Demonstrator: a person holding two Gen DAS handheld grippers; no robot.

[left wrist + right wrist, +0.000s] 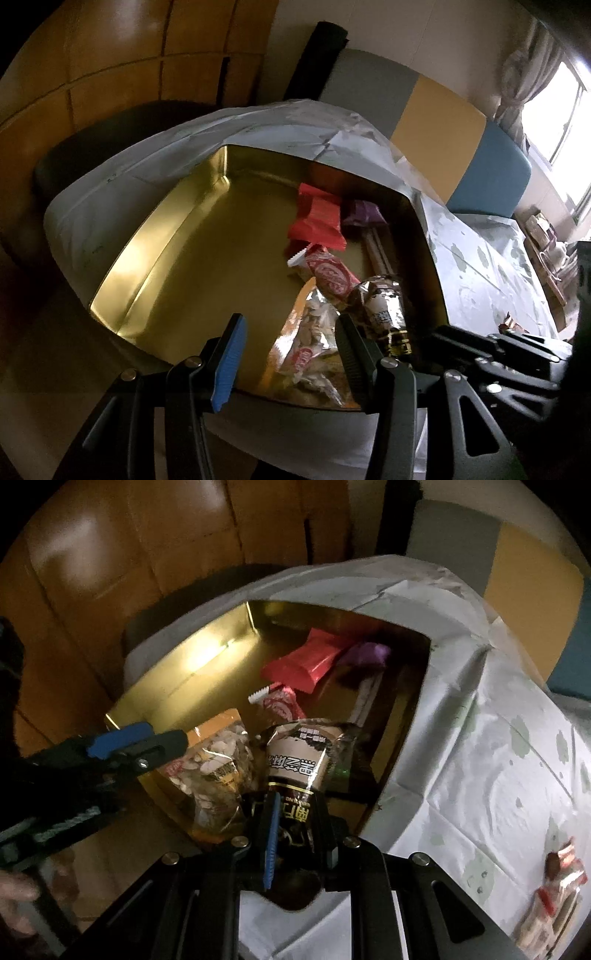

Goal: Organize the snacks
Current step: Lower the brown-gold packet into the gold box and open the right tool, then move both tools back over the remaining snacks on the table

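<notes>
A gold tin box sits on a table with a pale cloth. In it lie a red packet, a purple packet, a small red-and-white wrapper and a clear bag of nuts with orange edges. My right gripper is shut on a brown-and-cream snack packet, held over the box's near right corner. My left gripper is open over the box's near edge, above the nut bag; it also shows in the right wrist view.
A red-and-white snack packet lies on the cloth to the right of the box. A chair with grey, yellow and blue panels stands behind the table. Wooden cabinets fill the left. A bright window is at the far right.
</notes>
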